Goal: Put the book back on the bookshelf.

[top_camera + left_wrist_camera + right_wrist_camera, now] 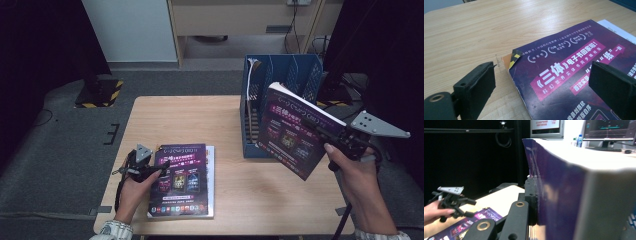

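A purple book lies flat on the wooden table, near its front edge. My left gripper rests at the book's left edge, open. In the left gripper view its jaws straddle the book's dog-eared corner, one pad over the bare wood and one over the cover. My right gripper is shut on a second purple book and holds it tilted in the air in front of the blue file holder. In the right gripper view one finger presses on that book's cover; the other finger is hidden behind it.
The blue file holder stands at the table's back right with several slots, and something white sits in its left slot. A white sheet pokes out from under the flat book. Dark floor surrounds the table.
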